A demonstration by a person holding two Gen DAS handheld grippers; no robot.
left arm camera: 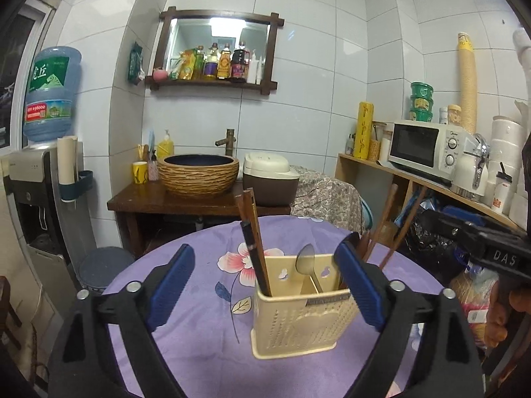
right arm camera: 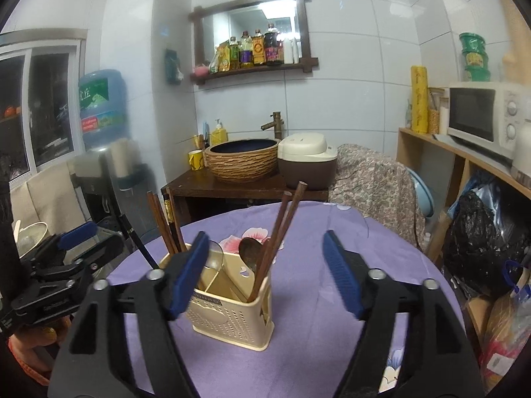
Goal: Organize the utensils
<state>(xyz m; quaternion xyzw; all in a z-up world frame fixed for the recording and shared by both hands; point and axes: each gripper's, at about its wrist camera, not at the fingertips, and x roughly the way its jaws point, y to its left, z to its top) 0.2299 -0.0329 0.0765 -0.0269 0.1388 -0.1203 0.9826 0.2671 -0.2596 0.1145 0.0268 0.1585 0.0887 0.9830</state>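
Both my claws, left claw (left arm camera: 265,285) and right claw (right arm camera: 265,275), gape empty. Chopsticks (right arm camera: 280,229) light, stiff, slippery; I'd pinch mid-shaft above the holder (right arm camera: 232,311).

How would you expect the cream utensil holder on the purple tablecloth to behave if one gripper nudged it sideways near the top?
The utensil holder looks like thin perforated plastic, so probably light. Its long chopsticks lean well above the rim, so a high push might tip it rather than slide it. The tablecloth could bunch and drag at its base.
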